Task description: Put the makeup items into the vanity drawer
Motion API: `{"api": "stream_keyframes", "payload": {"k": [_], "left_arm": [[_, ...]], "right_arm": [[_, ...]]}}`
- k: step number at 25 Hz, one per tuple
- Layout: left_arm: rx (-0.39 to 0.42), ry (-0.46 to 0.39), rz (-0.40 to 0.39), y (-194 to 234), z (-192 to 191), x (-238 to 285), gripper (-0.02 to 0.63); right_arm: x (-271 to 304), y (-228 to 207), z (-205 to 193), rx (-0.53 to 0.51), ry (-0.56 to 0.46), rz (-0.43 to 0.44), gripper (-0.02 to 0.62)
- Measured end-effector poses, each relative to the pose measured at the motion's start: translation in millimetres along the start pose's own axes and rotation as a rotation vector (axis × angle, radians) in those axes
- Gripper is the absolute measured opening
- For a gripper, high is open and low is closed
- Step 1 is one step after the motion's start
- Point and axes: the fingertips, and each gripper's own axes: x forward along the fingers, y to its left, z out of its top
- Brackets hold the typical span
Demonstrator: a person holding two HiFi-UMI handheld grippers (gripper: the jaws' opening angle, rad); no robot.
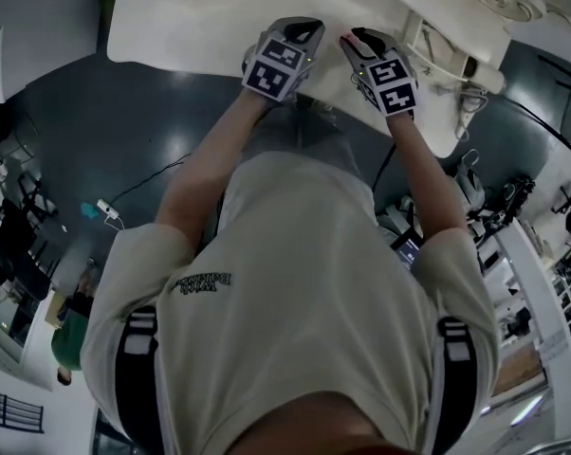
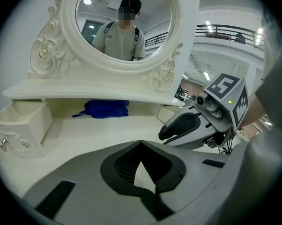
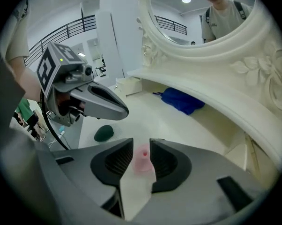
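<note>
At the vanity top (image 1: pixel 200 27), drawer not yet reached
Our left gripper (image 2: pixel 141 146) is closed and empty; our right gripper (image 3: pixel 141 146) stands open astride a small pink makeup item (image 3: pixel 142 159) lying there. Blurred, it looks light, perhaps soft; we'd pinch its middle gently.

Person in beige T-shirt (image 1: pixel 304 292) from above, arms reaching to white vanity (image 1: pixel 172 17), left gripper (image 1: pixel 302 28) beside right gripper (image 1: pixel 361 40) over its top, dark floor (image 1: pixel 96 131)
</note>
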Motion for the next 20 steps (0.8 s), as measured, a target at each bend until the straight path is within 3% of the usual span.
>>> {"api": "stream_keyframes", "payload": {"k": [9, 20], "left_arm": [[-0.006, 0.047, -0.014, 12, -21, 14, 0.014], [-0.011, 0.046, -0.012, 16, -25, 13, 0.014]], "right_arm": [[20, -5, -21, 0.005, 0.067, -0.005, 0.115], [23, -7, -22, -0.008, 0.071, -0.037, 0.084]]}}
